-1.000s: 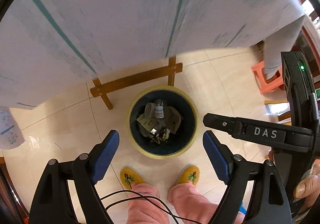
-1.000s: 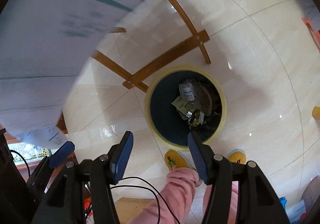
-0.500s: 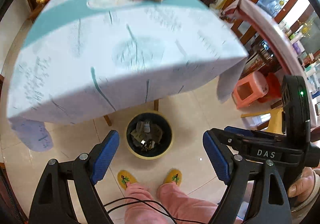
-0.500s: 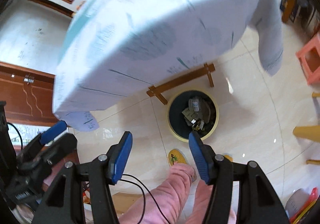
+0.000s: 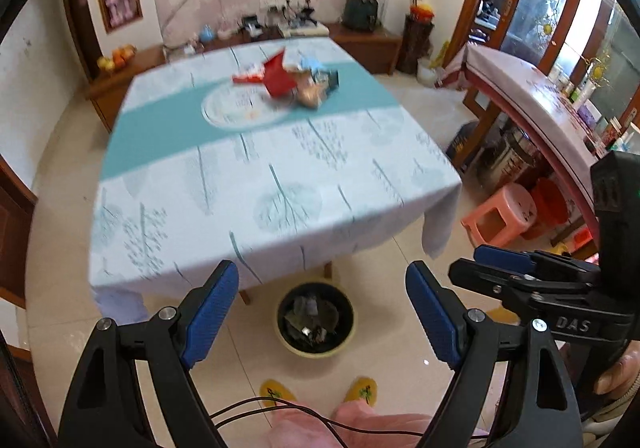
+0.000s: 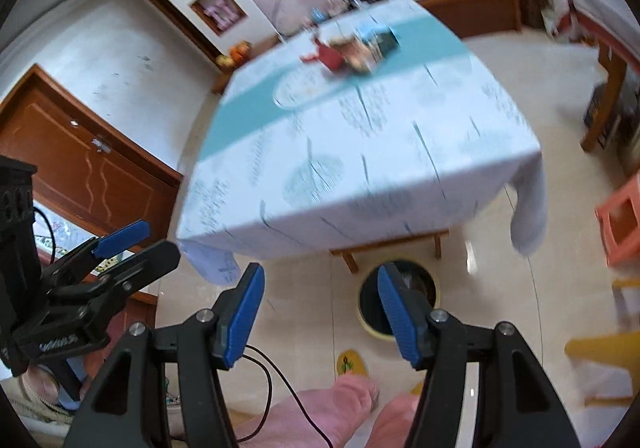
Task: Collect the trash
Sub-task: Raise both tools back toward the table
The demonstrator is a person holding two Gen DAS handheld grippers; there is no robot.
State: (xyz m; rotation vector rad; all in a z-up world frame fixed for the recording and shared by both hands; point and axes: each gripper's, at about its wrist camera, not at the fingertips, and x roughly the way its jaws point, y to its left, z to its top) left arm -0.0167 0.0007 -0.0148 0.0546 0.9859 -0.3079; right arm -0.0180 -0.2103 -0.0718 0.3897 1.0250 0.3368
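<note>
On blurred tablecloth (image 5: 280, 168), heaped red-and-brown wrappers (image 5: 294, 82).

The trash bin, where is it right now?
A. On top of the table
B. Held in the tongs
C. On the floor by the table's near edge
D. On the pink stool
C: the trash bin stands on the tiled floor just under the near edge of the table, in front of the person's yellow slippers.
</note>
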